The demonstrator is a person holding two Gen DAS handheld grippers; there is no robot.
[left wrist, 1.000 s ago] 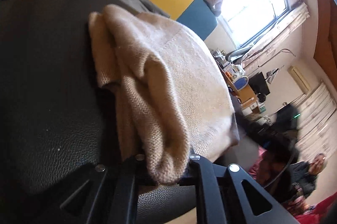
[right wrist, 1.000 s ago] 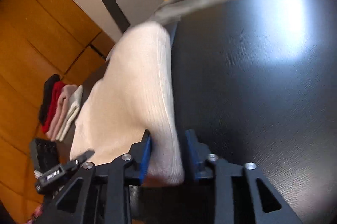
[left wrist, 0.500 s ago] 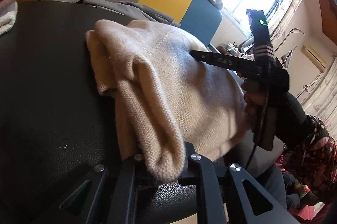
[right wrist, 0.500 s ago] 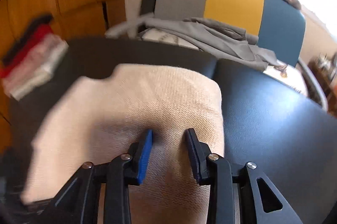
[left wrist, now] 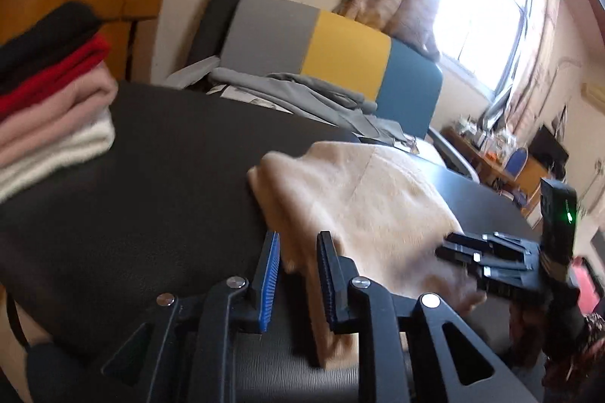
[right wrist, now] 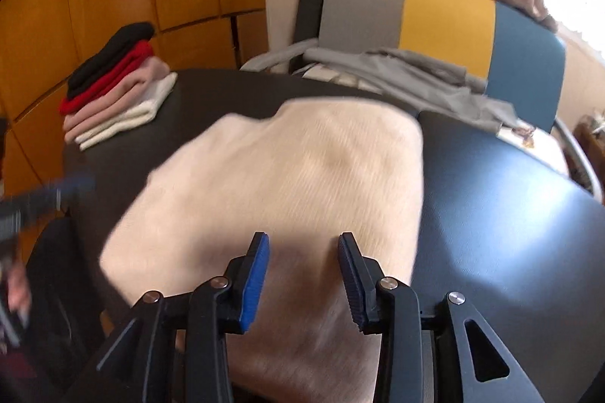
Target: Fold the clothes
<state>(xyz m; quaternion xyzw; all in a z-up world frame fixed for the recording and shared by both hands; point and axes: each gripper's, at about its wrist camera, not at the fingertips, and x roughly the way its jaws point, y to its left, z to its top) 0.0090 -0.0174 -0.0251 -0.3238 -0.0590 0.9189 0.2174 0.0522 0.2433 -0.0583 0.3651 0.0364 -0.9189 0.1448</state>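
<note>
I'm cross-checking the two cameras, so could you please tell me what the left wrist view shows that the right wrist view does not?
Only the left wrist view shows the window, the far cluttered desk and the right tool over the beige sweater. Only the right wrist view shows the sweater's whole top. Both show the folded stack, the tricolour chair, the dark table and open tools.

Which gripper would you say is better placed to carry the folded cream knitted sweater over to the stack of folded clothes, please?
Probably the left gripper: it is open at the folded cream knitted sweater's edge on the side nearest the stack of folded clothes. The right gripper hovers open over the sweater's middle.
</note>
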